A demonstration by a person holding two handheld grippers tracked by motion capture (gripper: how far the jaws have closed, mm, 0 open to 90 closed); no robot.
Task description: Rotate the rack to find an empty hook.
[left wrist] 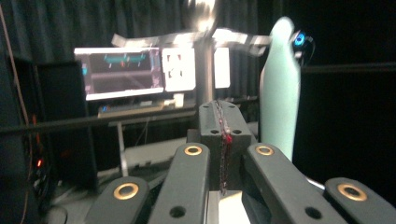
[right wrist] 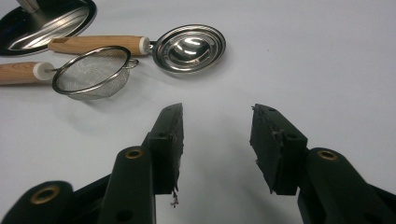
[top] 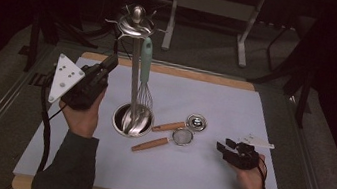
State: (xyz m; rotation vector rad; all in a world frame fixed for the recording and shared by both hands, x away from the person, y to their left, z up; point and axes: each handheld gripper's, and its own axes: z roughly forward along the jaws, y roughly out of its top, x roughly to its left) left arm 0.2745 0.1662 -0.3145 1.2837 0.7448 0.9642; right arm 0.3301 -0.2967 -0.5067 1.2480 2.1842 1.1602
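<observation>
A steel utensil stand [top: 135,69] rises from a round base [top: 133,119] on the white mat. A whisk with a mint-green handle [top: 146,61] hangs from one of its top hooks. My left gripper [top: 111,60] is held up left of the stand, near the pole. Its jaws are shut with nothing between them [left wrist: 223,116], and the pole [left wrist: 204,74] and whisk handle [left wrist: 279,93] are just beyond. A small mesh strainer [top: 182,137] and a round steel scoop [top: 196,122], both wooden-handled, lie right of the base. My right gripper [top: 226,145] rests low on the mat, open and empty [right wrist: 217,126], facing the strainer [right wrist: 91,74] and scoop [right wrist: 189,46].
The white mat [top: 255,112] lies on a wooden board on a grey table. A small white strip [top: 255,140] lies by my right gripper. Metal frame legs [top: 209,9] stand behind the table. A lit monitor [left wrist: 121,72] stands far behind the stand.
</observation>
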